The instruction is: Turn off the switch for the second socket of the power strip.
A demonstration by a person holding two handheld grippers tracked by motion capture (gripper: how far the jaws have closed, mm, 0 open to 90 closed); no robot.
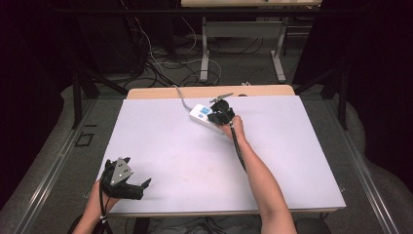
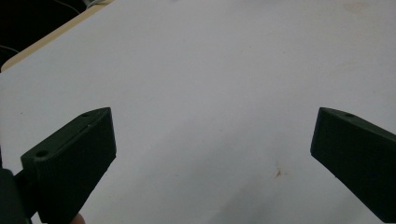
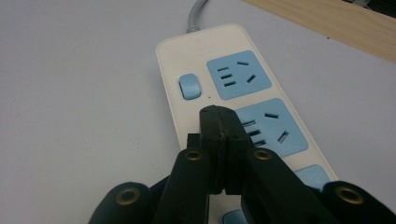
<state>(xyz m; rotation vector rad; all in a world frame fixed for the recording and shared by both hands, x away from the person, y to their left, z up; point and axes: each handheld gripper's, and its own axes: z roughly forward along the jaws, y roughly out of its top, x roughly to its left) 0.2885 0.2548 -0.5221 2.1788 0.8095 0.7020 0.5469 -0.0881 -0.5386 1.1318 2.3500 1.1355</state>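
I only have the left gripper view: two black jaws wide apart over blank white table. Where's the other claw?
Observer: The right claw is at the far middle of the table, over a white power strip.
Operator: Open or shut?
Observer: Shut. In the right gripper view its jaws are pressed together with nothing between them, tips over the strip beside the blue switch.
Operator: Is the strip wired?
Observer: A grey cable runs from its far end toward the table's back edge.
Operator: And my claw?
Observer: The left claw sits at the near left corner, away from the strip.
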